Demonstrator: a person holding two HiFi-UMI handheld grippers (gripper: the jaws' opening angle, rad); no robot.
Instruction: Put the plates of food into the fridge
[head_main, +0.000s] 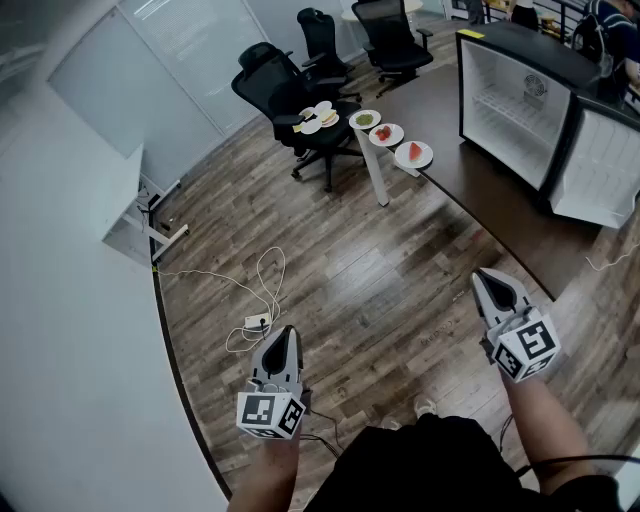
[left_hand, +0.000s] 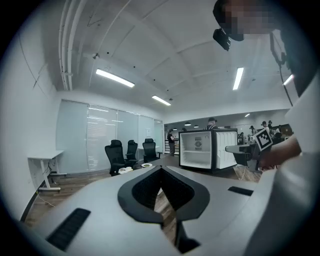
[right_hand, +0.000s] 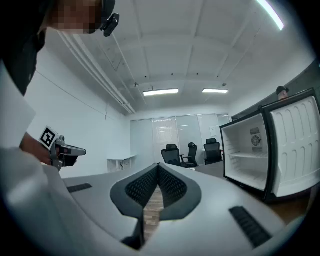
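Note:
Three plates of food stand in a row at the near end of a dark table (head_main: 480, 200): one with greens (head_main: 365, 118), one with red pieces (head_main: 386, 134), one with a watermelon slice (head_main: 413, 154). More plates (head_main: 318, 118) sit beside them above a black chair. The small fridge (head_main: 515, 105) stands on the table with its door (head_main: 600, 165) swung open and its shelves bare. My left gripper (head_main: 286, 332) and right gripper (head_main: 484, 275) hover over the wooden floor, far from the plates, both shut and empty. In the left gripper view the fridge (left_hand: 207, 149) shows ahead.
Black office chairs (head_main: 290, 90) stand near the plates. A white desk (head_main: 125, 195) is at the left wall. A white cable and power strip (head_main: 257, 322) lie on the floor just ahead of my left gripper. People stand in the background (left_hand: 171, 141).

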